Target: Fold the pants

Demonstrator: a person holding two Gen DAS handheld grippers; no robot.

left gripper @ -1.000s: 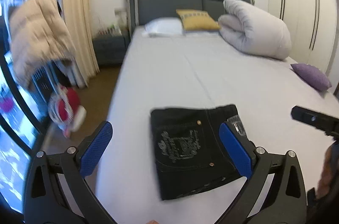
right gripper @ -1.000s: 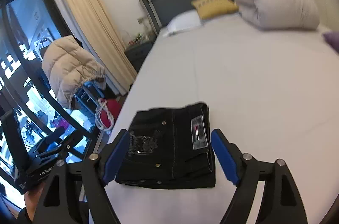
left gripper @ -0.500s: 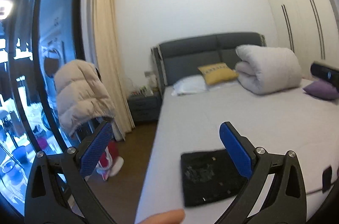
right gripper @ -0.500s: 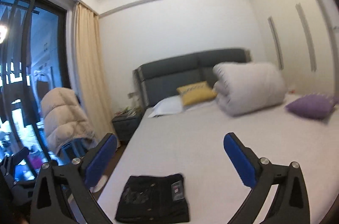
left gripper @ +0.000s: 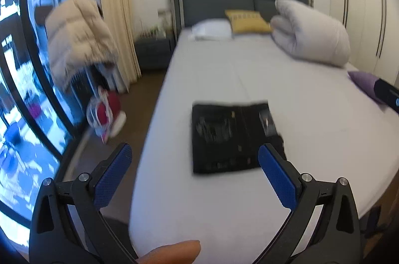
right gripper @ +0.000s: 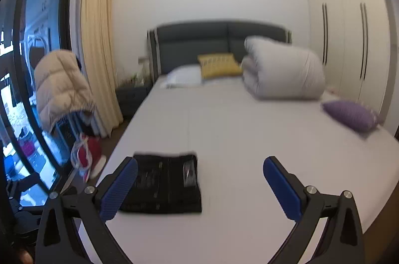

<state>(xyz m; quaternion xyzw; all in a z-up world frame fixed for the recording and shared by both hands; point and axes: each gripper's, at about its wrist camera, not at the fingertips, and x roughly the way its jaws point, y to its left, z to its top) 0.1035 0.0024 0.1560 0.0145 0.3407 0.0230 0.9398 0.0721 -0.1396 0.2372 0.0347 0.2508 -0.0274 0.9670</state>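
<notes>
The black pants [left gripper: 234,136] lie folded into a flat rectangle near the foot of the bed [left gripper: 311,114]; they also show in the right wrist view [right gripper: 163,183]. My left gripper [left gripper: 194,151] is open and empty, held back from and above the pants. My right gripper [right gripper: 199,166] is open and empty, also held back, with the pants ahead of its left finger. A tip of the right gripper [left gripper: 386,91] shows at the right edge of the left wrist view.
A rolled white duvet [right gripper: 284,71], a yellow cushion [right gripper: 219,65], a white pillow [right gripper: 184,76] and a purple cushion [right gripper: 349,115] lie on the bed. A beige puffer jacket [right gripper: 59,89] hangs by the window, left. A red bag [right gripper: 87,151] sits on the floor. Wardrobes [right gripper: 349,39] stand right.
Both grippers pulled back and up from the folded pants, swung up toward the room, then tilted down again. The pants have stayed in place.
</notes>
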